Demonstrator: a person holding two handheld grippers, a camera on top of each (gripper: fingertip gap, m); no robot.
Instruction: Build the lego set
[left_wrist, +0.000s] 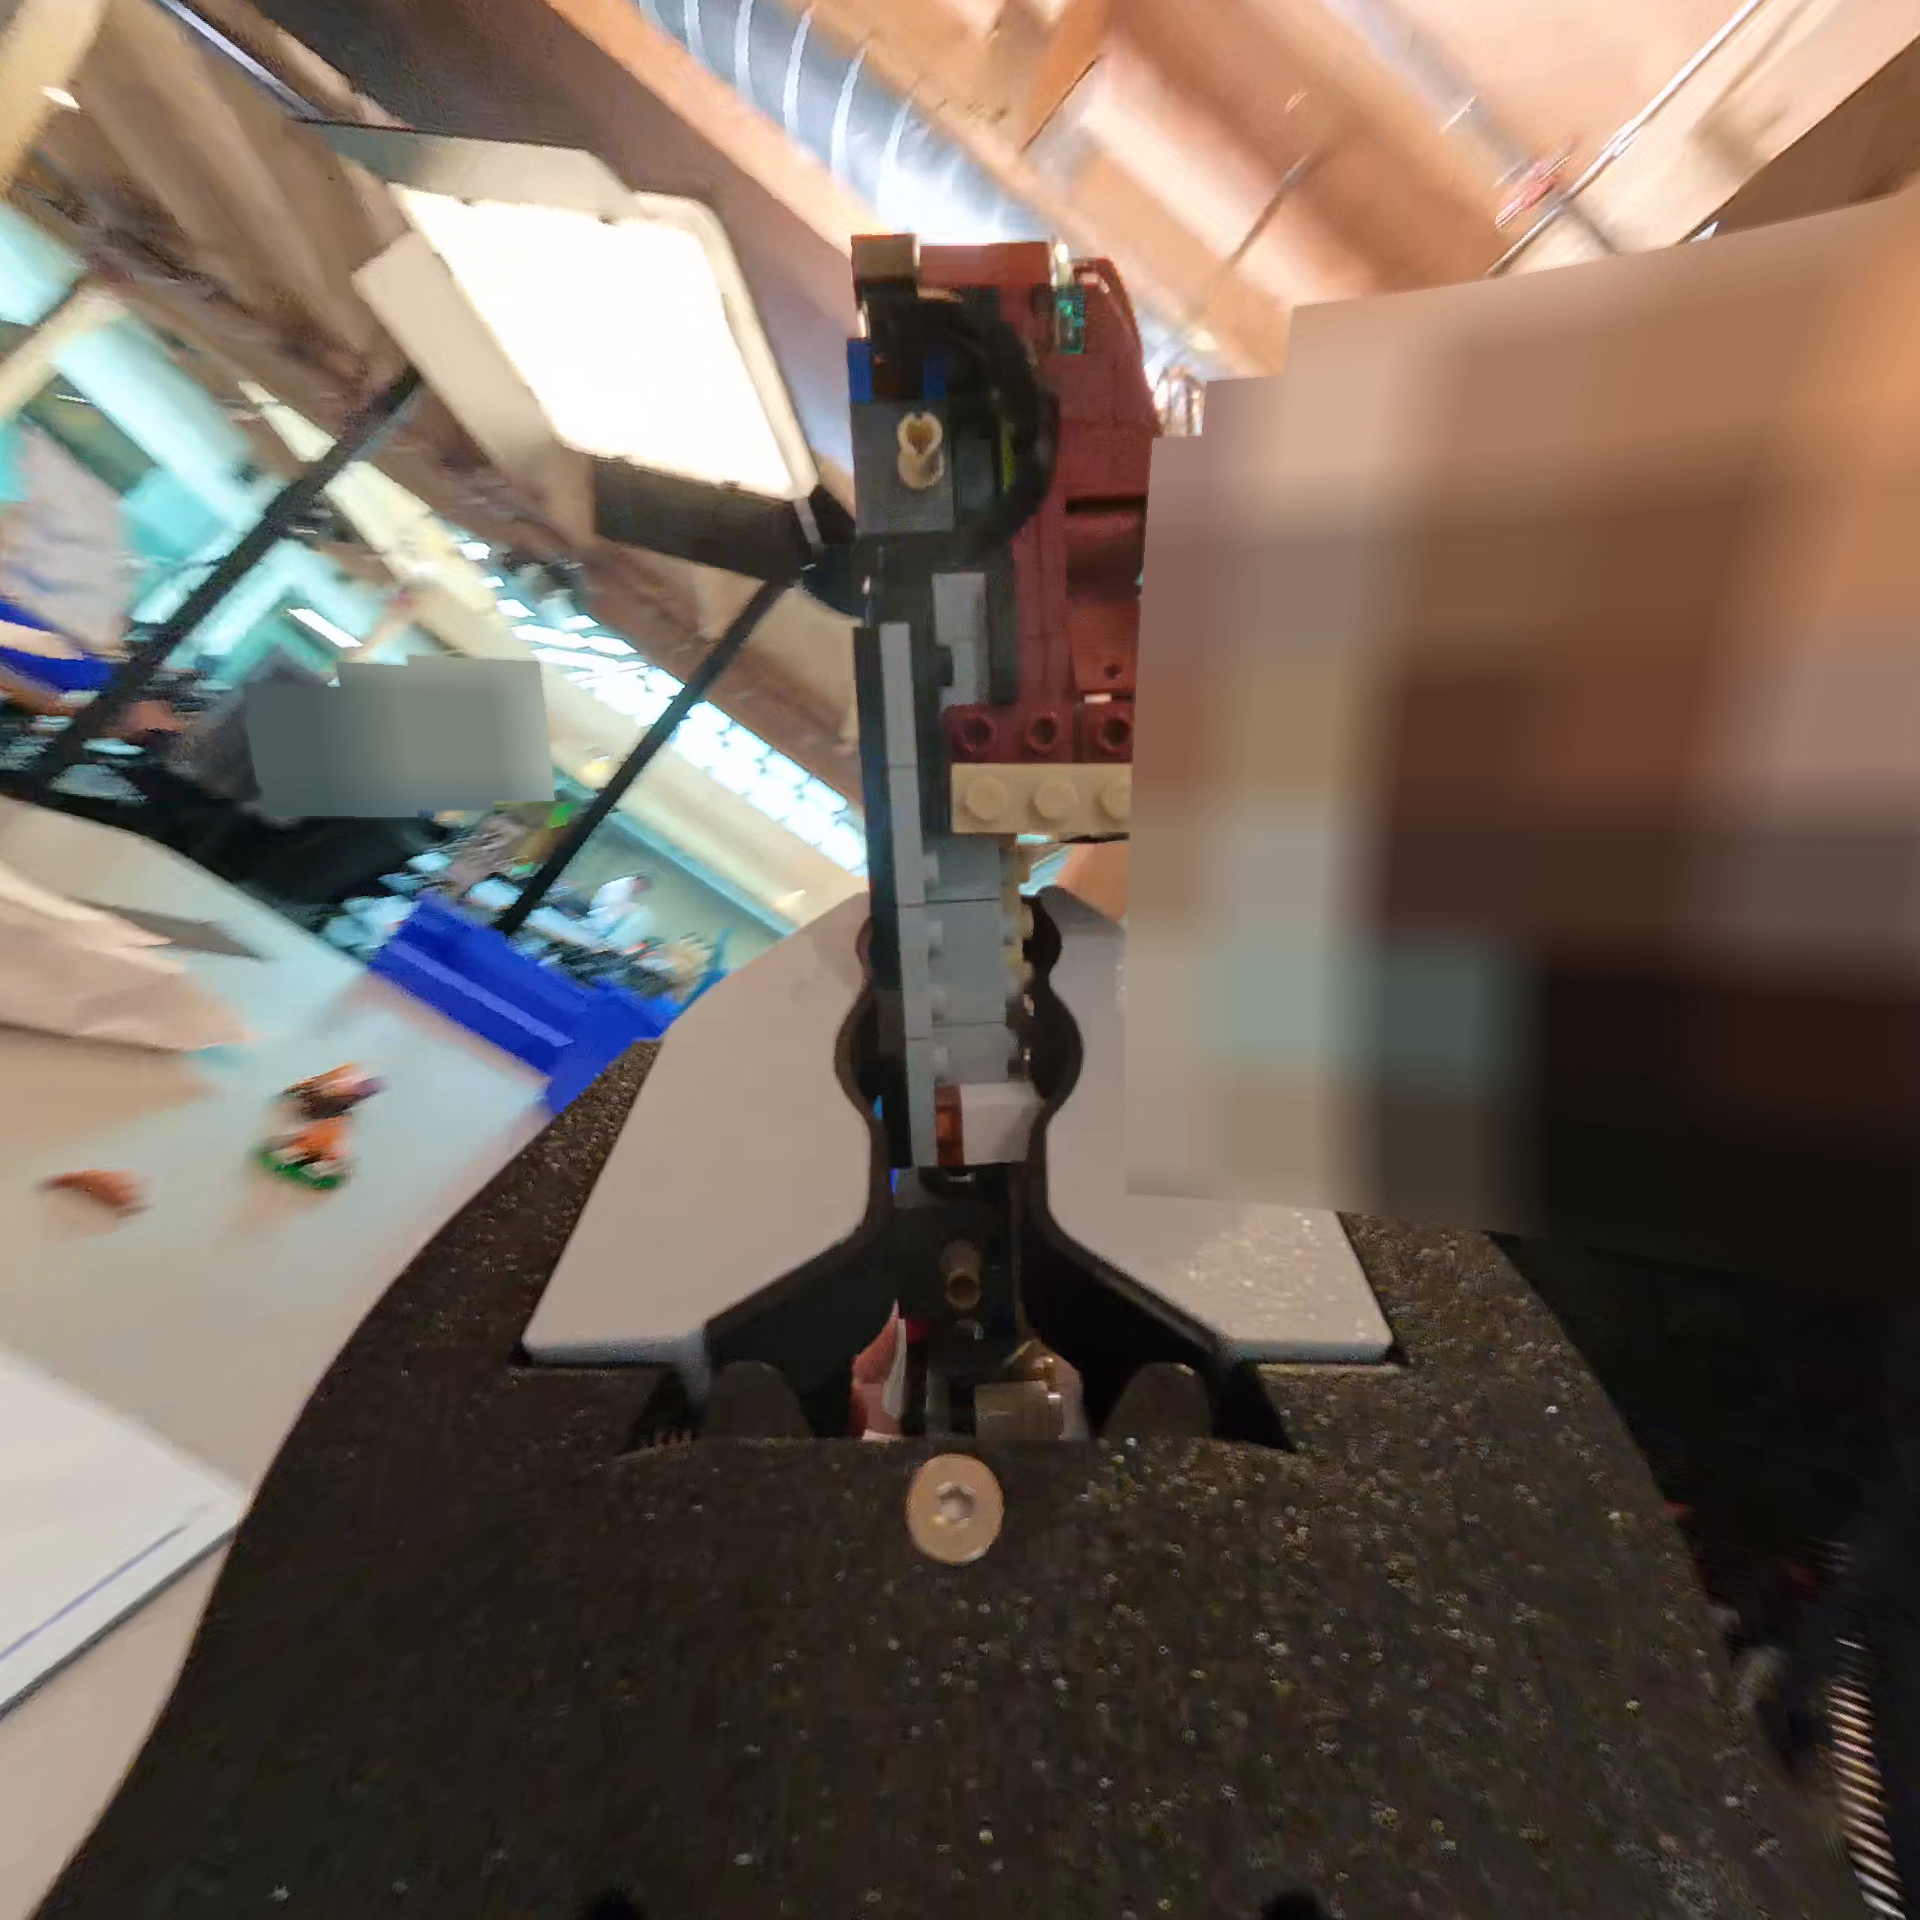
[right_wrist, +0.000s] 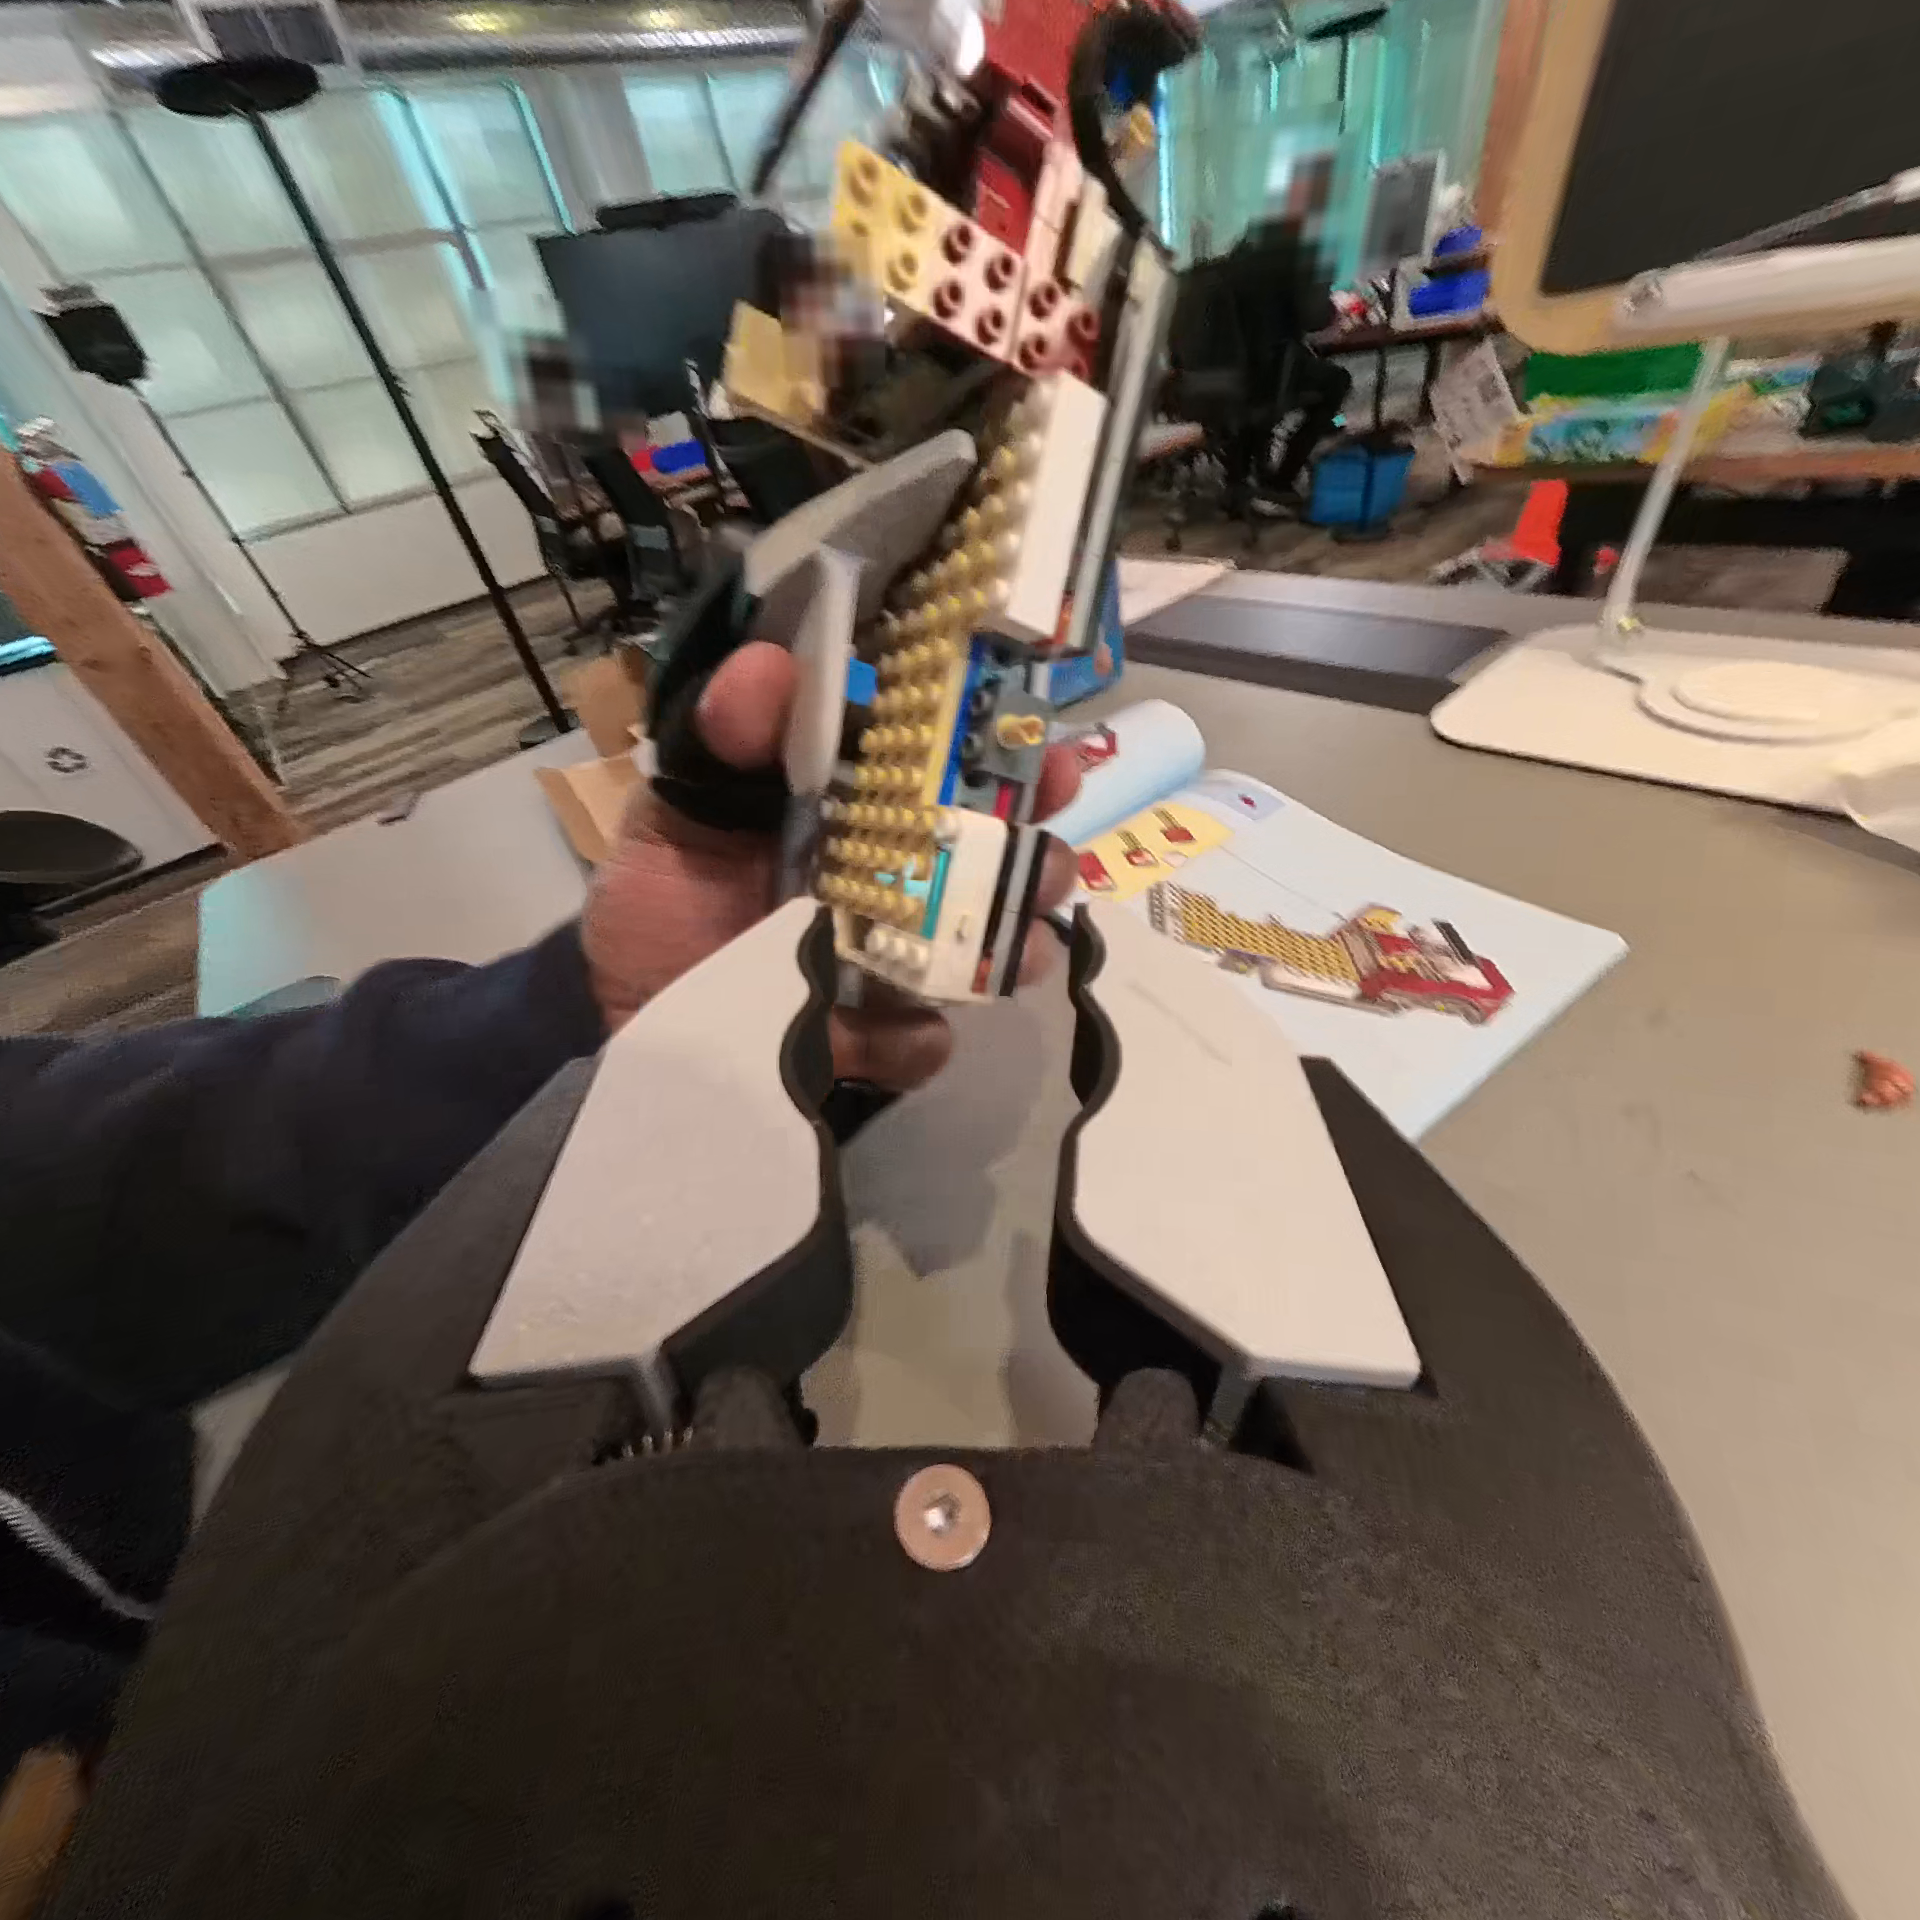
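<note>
Clamping the brick truck (left_wrist: 951, 727) upright, L gripper (left_wrist: 951, 997) steadies it; R gripper (right_wrist: 945, 971) (jaws apart) straddles its tail, unpressed.

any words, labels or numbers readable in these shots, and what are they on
None I can give as readable text.
Open instruction booklet on the grey table: pictures of a brick truck and small step panels, any print too small and blurred.
Blue box behind the brick model: printing blurred.
White bin at far left: a small symbol only, no legible words.
Left wrist view: no writing visible.
</note>
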